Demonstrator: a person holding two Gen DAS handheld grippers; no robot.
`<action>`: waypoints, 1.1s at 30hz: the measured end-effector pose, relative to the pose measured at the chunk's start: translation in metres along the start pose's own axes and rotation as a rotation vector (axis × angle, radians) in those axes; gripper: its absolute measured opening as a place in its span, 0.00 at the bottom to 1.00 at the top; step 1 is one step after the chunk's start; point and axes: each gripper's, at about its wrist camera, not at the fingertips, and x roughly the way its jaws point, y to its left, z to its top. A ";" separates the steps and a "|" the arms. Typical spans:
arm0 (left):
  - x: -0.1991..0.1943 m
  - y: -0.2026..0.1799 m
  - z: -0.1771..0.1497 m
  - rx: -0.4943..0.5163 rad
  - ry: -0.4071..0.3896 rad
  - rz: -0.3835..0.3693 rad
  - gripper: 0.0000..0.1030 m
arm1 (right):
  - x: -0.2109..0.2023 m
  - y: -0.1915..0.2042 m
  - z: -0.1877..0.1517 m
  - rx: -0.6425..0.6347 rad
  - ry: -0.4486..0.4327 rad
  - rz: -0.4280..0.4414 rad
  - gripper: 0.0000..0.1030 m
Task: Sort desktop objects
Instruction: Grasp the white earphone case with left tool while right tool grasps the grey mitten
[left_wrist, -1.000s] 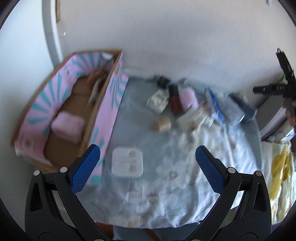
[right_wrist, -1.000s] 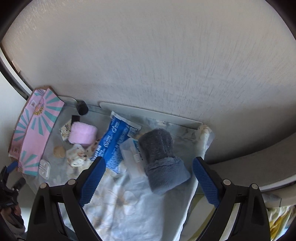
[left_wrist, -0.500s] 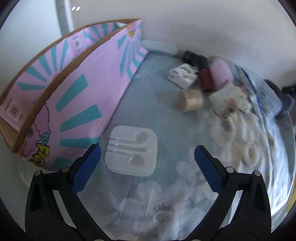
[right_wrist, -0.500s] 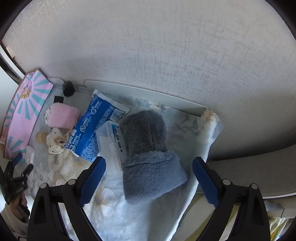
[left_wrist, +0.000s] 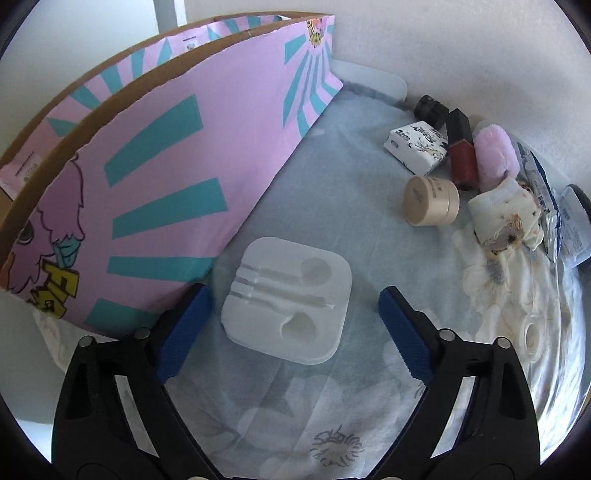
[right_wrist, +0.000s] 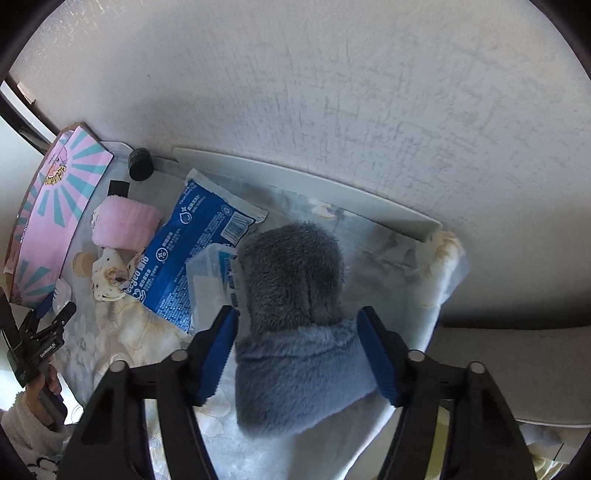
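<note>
Over the floral cloth (left_wrist: 343, 424), left gripper (left_wrist: 291, 325) is angling steeply down, jaws closing around white tray (left_wrist: 288, 306), untouched; right gripper (right_wrist: 297, 350) jaws are narrowing astride grey fleece sock (right_wrist: 295, 314).

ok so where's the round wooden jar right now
In the left wrist view, the round wooden jar lies on its side at right, just below the white patterned box, beside the red bottle.
</note>
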 end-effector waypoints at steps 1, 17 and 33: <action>-0.001 0.000 0.000 0.000 -0.004 0.006 0.82 | 0.002 0.000 0.001 -0.001 0.006 0.003 0.56; -0.012 -0.002 -0.003 0.054 -0.033 -0.035 0.60 | -0.004 -0.007 -0.003 0.049 -0.011 0.004 0.19; -0.098 -0.042 0.055 0.284 -0.147 -0.236 0.60 | -0.083 0.036 -0.012 0.091 -0.149 0.033 0.19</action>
